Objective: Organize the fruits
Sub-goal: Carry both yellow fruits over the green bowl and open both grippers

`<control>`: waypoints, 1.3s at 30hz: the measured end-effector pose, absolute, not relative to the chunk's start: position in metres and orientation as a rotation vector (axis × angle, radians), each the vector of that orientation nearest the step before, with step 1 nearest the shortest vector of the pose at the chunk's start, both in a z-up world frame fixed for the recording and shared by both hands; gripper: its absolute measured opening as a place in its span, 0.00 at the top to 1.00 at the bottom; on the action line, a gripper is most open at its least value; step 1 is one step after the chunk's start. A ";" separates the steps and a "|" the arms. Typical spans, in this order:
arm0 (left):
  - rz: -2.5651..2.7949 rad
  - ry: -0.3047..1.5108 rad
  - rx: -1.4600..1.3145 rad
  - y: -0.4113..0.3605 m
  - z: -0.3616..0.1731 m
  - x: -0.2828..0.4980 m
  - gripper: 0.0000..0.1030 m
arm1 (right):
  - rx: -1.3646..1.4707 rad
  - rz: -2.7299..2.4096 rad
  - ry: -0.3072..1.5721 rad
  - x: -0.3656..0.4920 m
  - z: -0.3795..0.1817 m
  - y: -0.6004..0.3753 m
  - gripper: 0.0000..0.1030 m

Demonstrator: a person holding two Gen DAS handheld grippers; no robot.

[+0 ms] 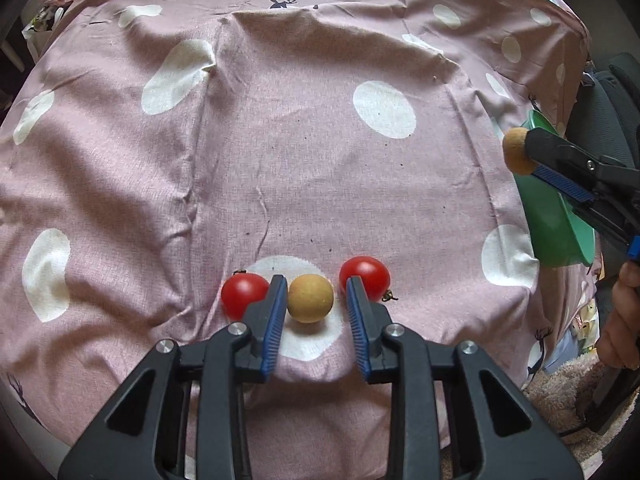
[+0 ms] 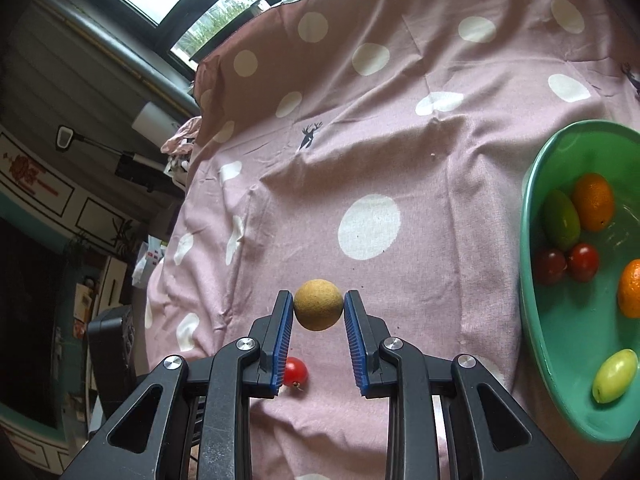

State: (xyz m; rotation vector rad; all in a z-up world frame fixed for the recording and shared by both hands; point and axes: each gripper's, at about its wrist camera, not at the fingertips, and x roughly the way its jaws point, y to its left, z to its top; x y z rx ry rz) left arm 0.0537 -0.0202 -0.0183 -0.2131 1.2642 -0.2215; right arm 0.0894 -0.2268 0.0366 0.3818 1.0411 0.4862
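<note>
Right claw (image 2: pixel 319 312) clamped on a tan fruit (image 2: pixel 319 304), raised beside the bowl (image 2: pixel 536 280) for dropping. Left claw (image 1: pixel 316 300) apart, straddling another tan ball (image 1: pixel 310 298) between tomatoes, likely next.

On the cloth (image 1: pixel 304 128), a round fruit (image 1: pixel 310 298) lies between the fingers of the left gripper (image 1: pixel 316 292), with one tomato (image 1: pixel 244 294) just outside its left finger and another tomato (image 1: pixel 365 278) just outside its right finger. The right gripper (image 2: pixel 318 307) has a second round fruit (image 2: pixel 318 304) between its fingers, raised above the cloth. To its right stands a bowl (image 2: pixel 560 344) with several fruits (image 2: pixel 576 240) inside.
</note>
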 end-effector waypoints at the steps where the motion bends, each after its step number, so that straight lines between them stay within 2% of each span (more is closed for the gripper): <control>1: -0.219 1.270 -0.222 -0.019 -0.020 0.055 0.72 | 0.381 0.485 1.038 0.089 0.037 -0.227 0.73; 7: -0.189 1.269 -0.216 -0.021 -0.027 0.056 0.73 | 0.392 0.489 1.034 0.089 0.037 -0.231 0.73; 8: -0.181 1.264 -0.214 -0.023 -0.028 0.058 0.76 | 0.392 0.487 1.033 0.089 0.037 -0.232 0.73; 16: -0.159 1.210 -0.231 -0.025 -0.024 0.053 0.75 | 0.408 0.470 1.029 0.088 0.038 -0.239 0.73; 23: -0.156 1.044 -0.190 -0.044 0.028 0.039 0.75 | 0.432 0.447 0.973 0.084 0.052 -0.256 0.73; 31: -0.260 0.811 -0.142 -0.104 0.092 0.029 0.75 | 0.488 0.375 0.879 0.073 0.072 -0.296 0.73; 39: -0.423 0.751 -0.143 -0.175 0.112 0.038 0.75 | 0.572 0.218 0.797 0.061 0.078 -0.359 0.73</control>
